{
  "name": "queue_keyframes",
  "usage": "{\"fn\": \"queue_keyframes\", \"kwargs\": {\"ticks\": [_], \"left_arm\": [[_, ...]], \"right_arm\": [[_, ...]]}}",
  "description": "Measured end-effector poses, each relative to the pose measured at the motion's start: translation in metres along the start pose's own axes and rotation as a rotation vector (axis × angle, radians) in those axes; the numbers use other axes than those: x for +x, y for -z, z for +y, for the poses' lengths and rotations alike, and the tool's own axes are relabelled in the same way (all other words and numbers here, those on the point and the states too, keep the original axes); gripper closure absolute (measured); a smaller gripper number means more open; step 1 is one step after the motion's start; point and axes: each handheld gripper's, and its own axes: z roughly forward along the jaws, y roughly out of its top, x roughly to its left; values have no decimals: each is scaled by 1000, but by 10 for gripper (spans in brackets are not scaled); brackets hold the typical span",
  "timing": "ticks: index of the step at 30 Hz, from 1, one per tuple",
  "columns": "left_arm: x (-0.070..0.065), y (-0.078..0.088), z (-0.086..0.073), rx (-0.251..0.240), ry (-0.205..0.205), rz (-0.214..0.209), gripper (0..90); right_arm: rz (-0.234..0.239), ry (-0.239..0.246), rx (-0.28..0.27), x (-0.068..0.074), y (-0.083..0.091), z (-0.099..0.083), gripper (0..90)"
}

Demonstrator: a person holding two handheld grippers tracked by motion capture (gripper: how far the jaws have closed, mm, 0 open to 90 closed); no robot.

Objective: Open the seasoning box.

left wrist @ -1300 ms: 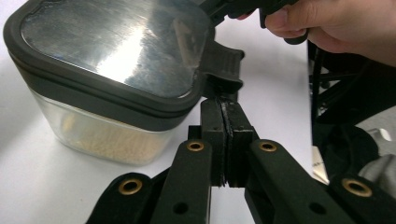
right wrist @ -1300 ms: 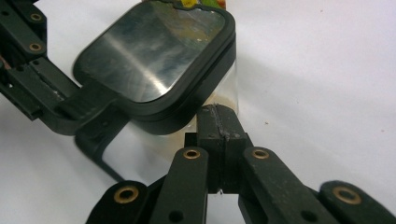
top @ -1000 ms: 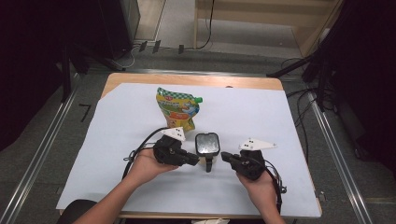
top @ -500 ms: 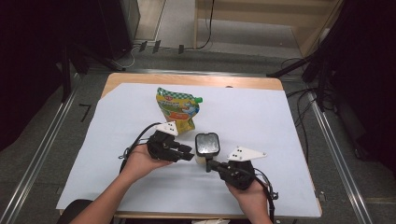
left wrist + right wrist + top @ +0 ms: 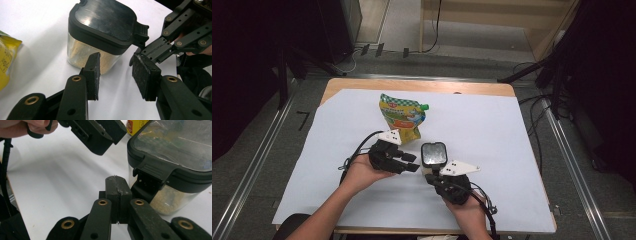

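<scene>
Looking at where things are sitting, the lid on the jar (image 5: 433, 154) is still fully seated, so I'm guessing the opening job is barely getting going. The jar is standing upright near the front middle of the white sheet (image 5: 512, 130), with pale powder inside and a black lid with a latch tab on one side.

The right gripper (image 5: 117, 186) is sitting with its jaws pressed together on nothing, tip tucked right under that latch tab, touching or nearly so, which I'm reading as getting ready to flick it up. The left gripper (image 5: 116, 75) has just been spreading its jaws; they're standing apart with nothing between them, hanging just beside the jar's clear wall and not gripping it. So nobody is steadying the jar right now, and prying the tab could be tipping or sliding it.

Room-wise: the yellow pouch (image 5: 402, 116) is lying just behind the left gripper, close enough that swinging back that way is risky. The sheet is wide open to the right and far side. The front edge of the table (image 5: 422, 231) is running near both hands, so I'd be pushing the jar away rather than dragging it closer. The two grippers are crowding each other around the jar too.
</scene>
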Motion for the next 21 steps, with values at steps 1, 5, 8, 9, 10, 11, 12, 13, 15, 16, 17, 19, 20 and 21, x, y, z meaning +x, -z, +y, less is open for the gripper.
{"fn": "queue_keyframes", "kwargs": {"ticks": [1, 5, 8, 9, 10, 11, 12, 13, 15, 16, 17, 19, 20, 21], "left_arm": [[0, 0, 0, 1, -1, 2, 586], [0, 0, 0, 4, -5, 9, 575], [0, -1, -1, 11, -7, 20, 568], [0, -2, -1, 14, -7, 19, 568], [0, -2, -1, 14, -5, 19, 568], [0, -2, -1, 15, -7, 19, 568], [0, -2, -1, 15, -8, 21, 567], [0, -2, -1, 17, -8, 21, 565], [0, -2, -1, 17, -9, 22, 561], [0, -2, -1, 17, -9, 23, 560], [0, -2, -1, 17, -11, 24, 557], [0, -2, -1, 18, -14, 28, 548], [0, -2, -1, 17, -14, 29, 546], [0, -3, -1, 17, -17, 29, 544]], "right_arm": [[-2, -3, 3, 0, 0, 0, 900], [-2, -13, 4, -4, 4, -1, 900], [7, -11, 10, -8, 6, -2, 900], [9, -14, 14, -8, 7, -2, 900], [8, -12, 16, -9, 7, -2, 900], [7, -12, 18, -9, 7, -2, 900], [7, -10, 20, -10, 8, -2, 900], [5, -11, 22, -10, 8, -2, 900], [4, -17, 30, -12, 10, -3, 900], [4, -16, 32, -12, 10, -3, 900], [3, -17, 33, -14, 11, -4, 900], [-1, -24, 36, -16, 12, -4, 900], [-2, -26, 38, -17, 13, -4, 900], [-4, -26, 41, -18, 14, -4, 900]]}}
